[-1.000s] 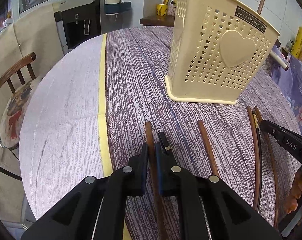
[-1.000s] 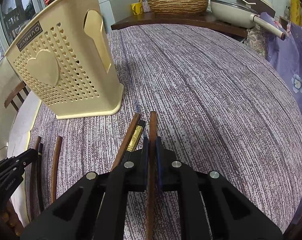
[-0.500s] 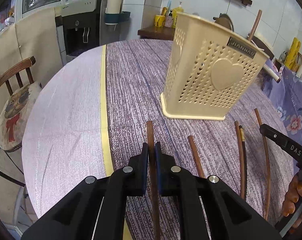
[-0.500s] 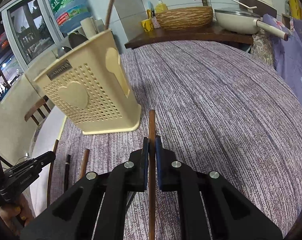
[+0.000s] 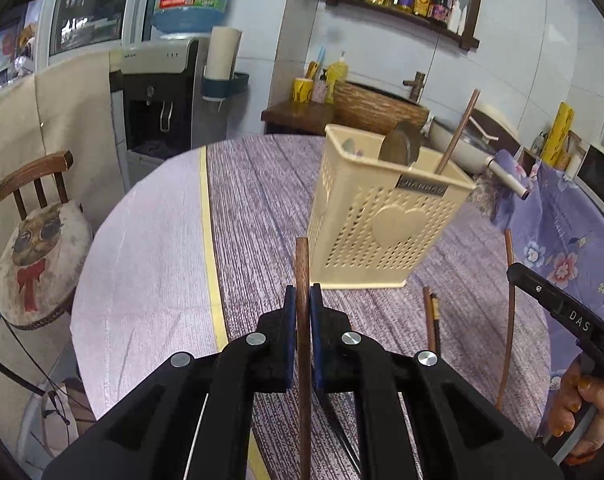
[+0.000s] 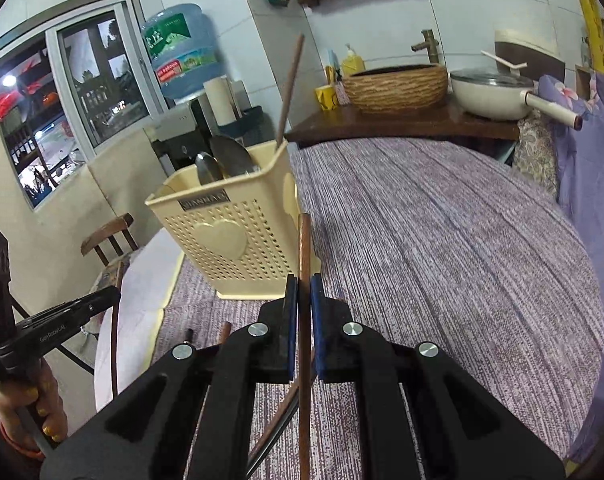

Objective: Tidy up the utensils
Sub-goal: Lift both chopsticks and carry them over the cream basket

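Note:
A cream perforated utensil holder stands on the purple-striped table; it holds spoons and one brown chopstick leaning out. It also shows in the right wrist view. My left gripper is shut on a brown chopstick, lifted above the table, in front of the holder. My right gripper is shut on another brown chopstick, also lifted, its tip near the holder's right side. Loose chopsticks lie on the table near the holder.
A wooden chair with a cushion stands left of the round table. A side counter behind the table carries a woven basket, a white pan and cups. A water dispenser stands at the back left.
Both grippers have risen from the table, each lifting its chopstick clear, and both views now look more level at the holder. The other chopsticks stay on the table.

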Tool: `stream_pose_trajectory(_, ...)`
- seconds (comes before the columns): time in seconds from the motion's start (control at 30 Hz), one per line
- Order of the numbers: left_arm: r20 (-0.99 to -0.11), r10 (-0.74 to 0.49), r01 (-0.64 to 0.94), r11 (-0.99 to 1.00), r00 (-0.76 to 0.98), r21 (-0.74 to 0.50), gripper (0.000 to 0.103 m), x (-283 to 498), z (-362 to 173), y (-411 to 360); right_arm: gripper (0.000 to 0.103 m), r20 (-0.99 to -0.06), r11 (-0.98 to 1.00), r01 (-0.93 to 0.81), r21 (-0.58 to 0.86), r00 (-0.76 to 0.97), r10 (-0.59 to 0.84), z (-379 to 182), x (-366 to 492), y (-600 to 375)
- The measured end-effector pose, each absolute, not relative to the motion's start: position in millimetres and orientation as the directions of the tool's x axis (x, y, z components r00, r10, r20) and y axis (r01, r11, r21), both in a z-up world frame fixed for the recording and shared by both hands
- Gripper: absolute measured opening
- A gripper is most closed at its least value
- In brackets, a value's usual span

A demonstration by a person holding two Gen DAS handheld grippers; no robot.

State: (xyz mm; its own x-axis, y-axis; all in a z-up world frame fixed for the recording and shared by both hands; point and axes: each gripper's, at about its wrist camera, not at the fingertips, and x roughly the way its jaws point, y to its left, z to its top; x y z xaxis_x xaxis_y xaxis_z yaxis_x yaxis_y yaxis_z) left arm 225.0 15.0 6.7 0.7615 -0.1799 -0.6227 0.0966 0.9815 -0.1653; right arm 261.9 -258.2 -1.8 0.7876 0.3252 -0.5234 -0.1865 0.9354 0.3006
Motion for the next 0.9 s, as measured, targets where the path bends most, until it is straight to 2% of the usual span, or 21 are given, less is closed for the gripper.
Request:
stream_pose_trajectory(0.37, -0.503, -0.203, 0.134, 0.976, 0.840, -0.170, 0.008, 194.6, 53.6, 19.4, 0.008, -0.397, 0.923, -0.263, 0.282, 0.843, 0.362, 52.4, 225.3, -264.4)
stream_pose_trajectory(0.9, -0.456, -0.204, 0.143, 0.976, 0.867, -0.164, 0.008, 190.2, 70.2, 20.7, 0.008, -0.367, 0.919, -0.298, 0.259, 0.850, 0.379, 67.2, 224.5, -256.7)
